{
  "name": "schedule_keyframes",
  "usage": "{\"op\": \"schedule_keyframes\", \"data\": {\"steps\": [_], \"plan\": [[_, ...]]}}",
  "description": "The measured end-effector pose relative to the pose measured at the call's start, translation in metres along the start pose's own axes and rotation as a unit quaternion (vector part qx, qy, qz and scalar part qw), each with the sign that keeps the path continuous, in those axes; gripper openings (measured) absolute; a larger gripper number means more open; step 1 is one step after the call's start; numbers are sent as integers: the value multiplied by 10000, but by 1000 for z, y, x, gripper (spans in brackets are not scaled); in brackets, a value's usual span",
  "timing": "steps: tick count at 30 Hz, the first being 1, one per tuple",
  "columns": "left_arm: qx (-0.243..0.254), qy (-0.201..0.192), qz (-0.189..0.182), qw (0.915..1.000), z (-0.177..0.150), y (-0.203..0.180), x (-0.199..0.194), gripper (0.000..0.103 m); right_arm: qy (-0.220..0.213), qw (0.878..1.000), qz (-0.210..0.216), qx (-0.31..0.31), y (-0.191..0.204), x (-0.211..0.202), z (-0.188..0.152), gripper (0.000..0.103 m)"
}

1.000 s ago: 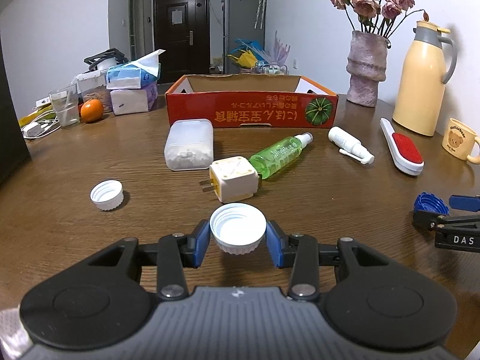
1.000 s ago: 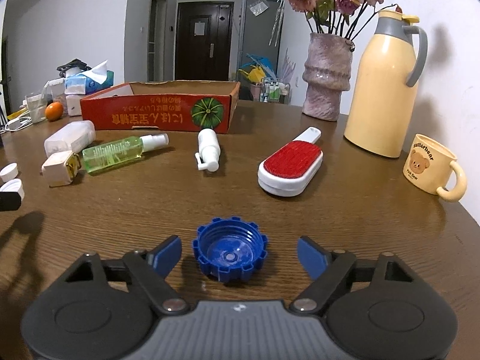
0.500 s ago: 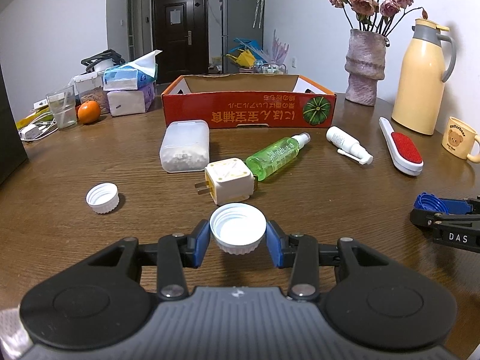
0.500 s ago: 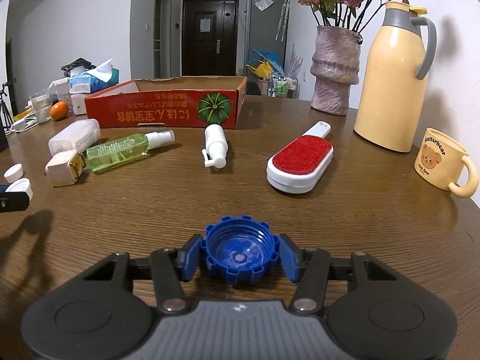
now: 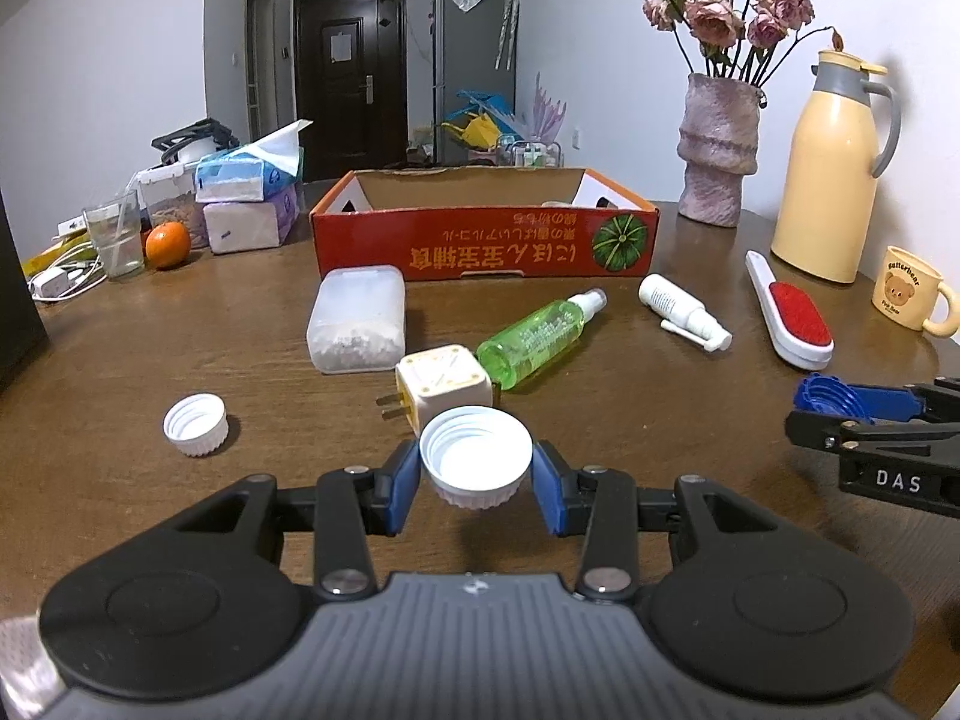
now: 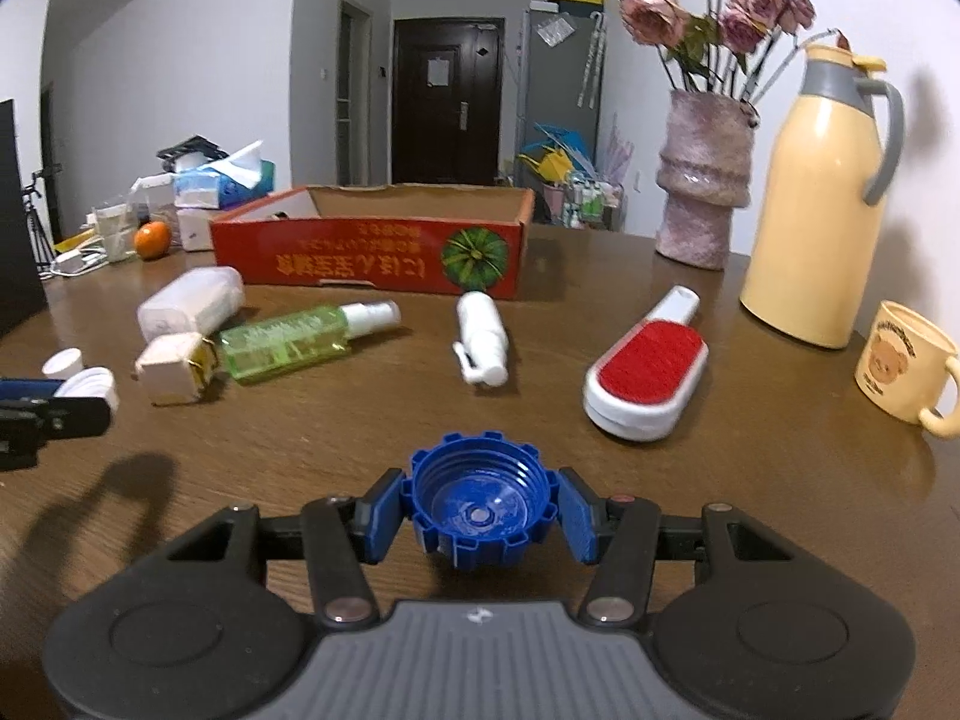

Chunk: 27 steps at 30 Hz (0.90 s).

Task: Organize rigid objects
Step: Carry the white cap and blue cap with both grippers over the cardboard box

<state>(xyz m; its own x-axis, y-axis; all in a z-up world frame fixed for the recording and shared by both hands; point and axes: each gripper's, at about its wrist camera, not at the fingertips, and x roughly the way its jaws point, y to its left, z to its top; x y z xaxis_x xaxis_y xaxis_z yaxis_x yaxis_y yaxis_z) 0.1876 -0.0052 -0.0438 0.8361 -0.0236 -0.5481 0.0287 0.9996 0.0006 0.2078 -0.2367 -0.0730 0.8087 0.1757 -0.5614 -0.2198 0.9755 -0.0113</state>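
A ridged blue plastic bottle cap (image 6: 478, 507) is pinched open side up in the right hand-held gripper (image 6: 478, 516), whose jaws have just closed on it. The left hand-held gripper (image 5: 476, 475) pinches a round white plastic cap (image 5: 476, 457). At twelve o'clock on the brown wooden tabletop (image 6: 750, 480) sits a red cardboard box (image 6: 372, 258).

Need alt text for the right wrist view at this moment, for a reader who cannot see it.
The right claw grips a blue notched plastic bottle cap just above a brown wooden table. Beyond lie a red-faced white lint brush, a white spray bottle and a green spray bottle, in front of an open red cardboard box.
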Motion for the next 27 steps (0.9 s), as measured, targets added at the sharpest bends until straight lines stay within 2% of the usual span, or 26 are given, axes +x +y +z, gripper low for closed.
{"op": "schedule_keyframes", "data": {"steps": [12,27], "plan": [[-37,-225,-132,9997,18,0,-1,41,-351,9986,314,-220,30,-8,26,53],[21,-625,-150,9979,56,6,6,41,-753,9957,421,-327,53,-1,67,53]]}}
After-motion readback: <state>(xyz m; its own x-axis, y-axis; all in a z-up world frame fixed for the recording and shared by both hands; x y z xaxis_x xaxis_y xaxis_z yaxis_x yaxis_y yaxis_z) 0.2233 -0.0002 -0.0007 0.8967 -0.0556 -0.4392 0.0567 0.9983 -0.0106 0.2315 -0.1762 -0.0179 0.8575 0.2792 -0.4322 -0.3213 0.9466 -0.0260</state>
